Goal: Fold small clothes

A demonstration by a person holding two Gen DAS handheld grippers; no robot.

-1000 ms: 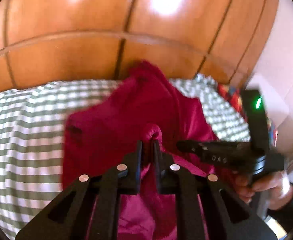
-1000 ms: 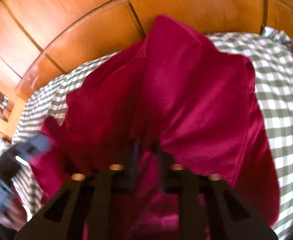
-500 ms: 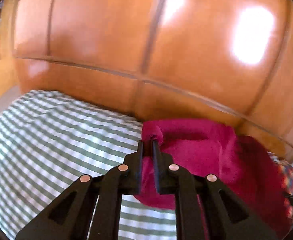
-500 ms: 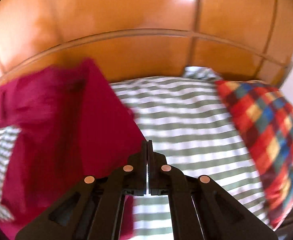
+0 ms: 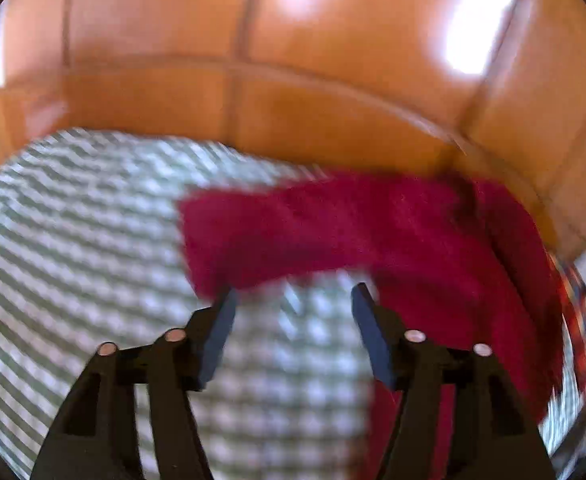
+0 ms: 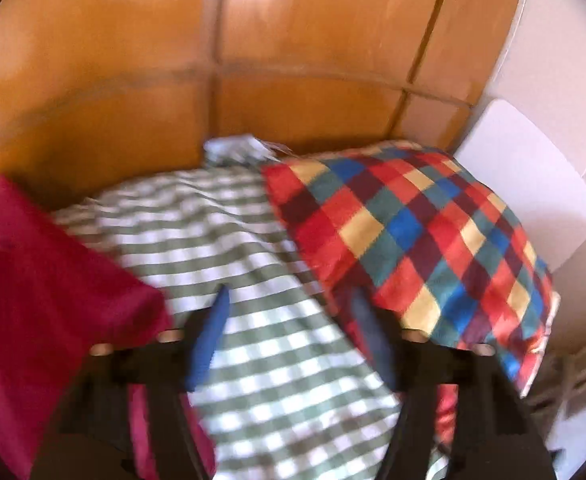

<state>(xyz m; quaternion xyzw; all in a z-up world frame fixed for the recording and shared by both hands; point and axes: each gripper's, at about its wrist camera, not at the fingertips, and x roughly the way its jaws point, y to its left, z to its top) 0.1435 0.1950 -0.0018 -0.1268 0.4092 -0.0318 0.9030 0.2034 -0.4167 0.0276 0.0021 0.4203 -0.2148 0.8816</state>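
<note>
Both your left gripper [image 5: 293,296] and right gripper [image 6: 289,300] are hanging wide apart and empty, the red top [image 5: 373,232] is lying spread on the bed [image 5: 73,240], so you're probably lining up the next fold grab.

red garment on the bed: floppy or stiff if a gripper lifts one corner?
Likely floppy: the red garment lies draped over the checked bedcover with soft, wavy edges. Probably light, since it looks like thin cloth. A corner pinch would likely leave the rest hanging, so expect dragging. Both the left gripper and right gripper are open, off it.
</note>
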